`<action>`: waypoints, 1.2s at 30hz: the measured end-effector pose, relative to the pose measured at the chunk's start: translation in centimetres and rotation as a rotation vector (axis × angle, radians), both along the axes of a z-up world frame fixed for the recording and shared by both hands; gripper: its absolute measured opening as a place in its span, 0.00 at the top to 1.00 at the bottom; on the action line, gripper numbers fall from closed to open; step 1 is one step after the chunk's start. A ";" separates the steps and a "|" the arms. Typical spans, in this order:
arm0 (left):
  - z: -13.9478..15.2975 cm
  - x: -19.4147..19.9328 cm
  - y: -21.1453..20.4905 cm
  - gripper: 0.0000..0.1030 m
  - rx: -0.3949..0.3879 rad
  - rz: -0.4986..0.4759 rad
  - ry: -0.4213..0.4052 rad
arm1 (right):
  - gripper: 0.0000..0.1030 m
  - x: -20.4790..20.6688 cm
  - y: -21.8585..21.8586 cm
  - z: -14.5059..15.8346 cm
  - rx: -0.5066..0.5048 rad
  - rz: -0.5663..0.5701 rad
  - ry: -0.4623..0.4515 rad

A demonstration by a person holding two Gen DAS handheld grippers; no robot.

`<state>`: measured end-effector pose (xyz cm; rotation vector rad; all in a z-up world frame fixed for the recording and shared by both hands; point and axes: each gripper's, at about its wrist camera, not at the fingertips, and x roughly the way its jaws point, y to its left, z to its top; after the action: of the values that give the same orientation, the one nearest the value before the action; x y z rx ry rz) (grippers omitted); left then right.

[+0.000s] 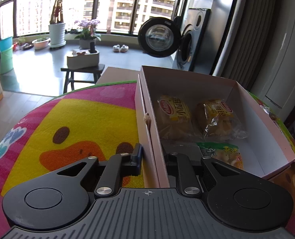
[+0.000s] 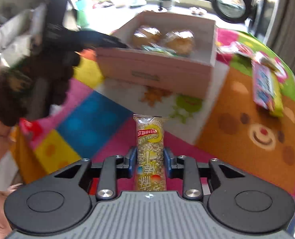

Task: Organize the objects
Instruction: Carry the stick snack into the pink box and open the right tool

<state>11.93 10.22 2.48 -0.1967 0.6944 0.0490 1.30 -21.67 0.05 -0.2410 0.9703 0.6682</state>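
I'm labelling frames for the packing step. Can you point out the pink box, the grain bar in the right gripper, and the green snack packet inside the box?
pink box (image 1: 247,99): left wrist view, bare inner right wall.
grain bar (image 2: 150,139): right wrist view, wrapper's middle, ahead of the fingers.
green snack packet (image 1: 225,151): left wrist view, printed top face.

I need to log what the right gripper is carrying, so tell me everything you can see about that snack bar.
The snack bar is a long, narrow pack in clear plastic, showing pale puffed grains inside, with yellow, red and blue print. It points away from the camera toward the pink box, its crimped far end free above the colourful mat. The right gripper clamps its sides between blue-padded fingers. Nothing else touches it.
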 end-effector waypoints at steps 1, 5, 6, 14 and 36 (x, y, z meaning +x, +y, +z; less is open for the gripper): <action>0.0 0.0 0.0 0.83 -0.001 0.000 -0.001 | 0.73 0.1 0.3 0.9 0.030 0.010 -0.017; 0.0 0.0 0.0 0.83 -0.001 0.001 0.001 | 0.73 2.3 0.8 5.3 0.189 -0.019 -0.091; 0.0 0.0 0.0 0.82 -0.001 0.002 0.001 | 0.73 3.1 1.0 6.3 0.223 -0.041 -0.125; 0.0 -0.1 0.0 0.82 -0.004 0.002 0.001 | 0.73 11.1 4.2 6.4 0.392 -0.195 -0.112; 0.1 -0.2 -0.4 0.82 -0.016 0.000 0.001 | 0.49 13.2 1.2 4.3 0.301 -0.272 -0.163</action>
<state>11.77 9.82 2.53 -0.2116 0.6961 0.0436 14.49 -20.43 4.39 0.1005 0.7185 0.5269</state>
